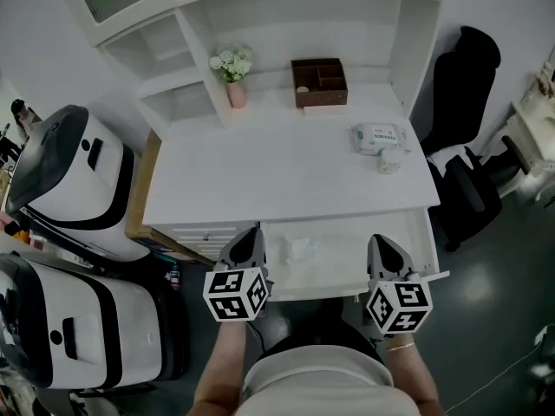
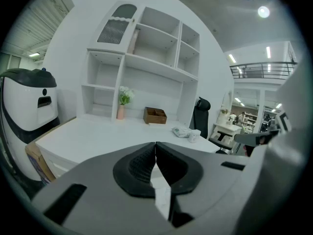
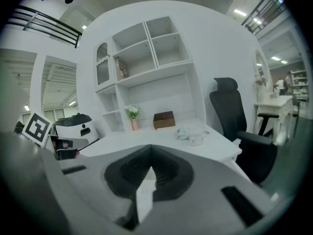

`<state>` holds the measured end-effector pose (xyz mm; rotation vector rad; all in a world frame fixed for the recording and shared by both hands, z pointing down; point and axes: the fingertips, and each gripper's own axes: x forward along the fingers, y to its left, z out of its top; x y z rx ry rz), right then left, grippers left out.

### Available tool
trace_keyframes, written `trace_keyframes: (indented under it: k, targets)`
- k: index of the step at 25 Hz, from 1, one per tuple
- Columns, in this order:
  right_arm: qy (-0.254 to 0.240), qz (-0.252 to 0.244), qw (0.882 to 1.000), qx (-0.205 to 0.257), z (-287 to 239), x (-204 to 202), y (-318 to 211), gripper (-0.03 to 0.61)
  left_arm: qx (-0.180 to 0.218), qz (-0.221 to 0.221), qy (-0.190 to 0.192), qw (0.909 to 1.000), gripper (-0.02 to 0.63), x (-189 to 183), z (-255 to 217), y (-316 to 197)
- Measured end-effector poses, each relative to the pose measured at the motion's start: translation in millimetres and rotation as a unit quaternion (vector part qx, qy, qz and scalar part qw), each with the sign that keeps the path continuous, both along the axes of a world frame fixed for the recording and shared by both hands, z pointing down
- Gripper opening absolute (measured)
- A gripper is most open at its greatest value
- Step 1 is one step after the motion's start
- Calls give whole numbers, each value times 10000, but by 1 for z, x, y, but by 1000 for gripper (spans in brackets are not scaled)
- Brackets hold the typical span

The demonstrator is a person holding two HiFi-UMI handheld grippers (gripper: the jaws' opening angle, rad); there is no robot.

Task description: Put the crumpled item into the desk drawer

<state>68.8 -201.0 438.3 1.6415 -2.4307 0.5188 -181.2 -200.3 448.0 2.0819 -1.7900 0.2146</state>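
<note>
Lying in the drawer (image 1: pixel 355 251) is a crumpled item (image 1: pixel 301 249).

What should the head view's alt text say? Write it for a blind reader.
An open desk drawer holds a pale crumpled item, with the left gripper and right gripper shut and empty near its front edge. On the white desk sit a wipes pack, a brown box and a flower vase.

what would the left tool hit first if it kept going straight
Likely the front edge of the desk, beside the open drawer. Height is unclear, so the left tool might clear it.
</note>
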Motion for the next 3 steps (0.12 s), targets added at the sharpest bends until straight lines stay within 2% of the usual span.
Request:
trace_keyframes:
  k: [3]
  targets:
    - [28,18,10000,4,1,0,0,2,-16,18,-51,10000,-5,0,1,1]
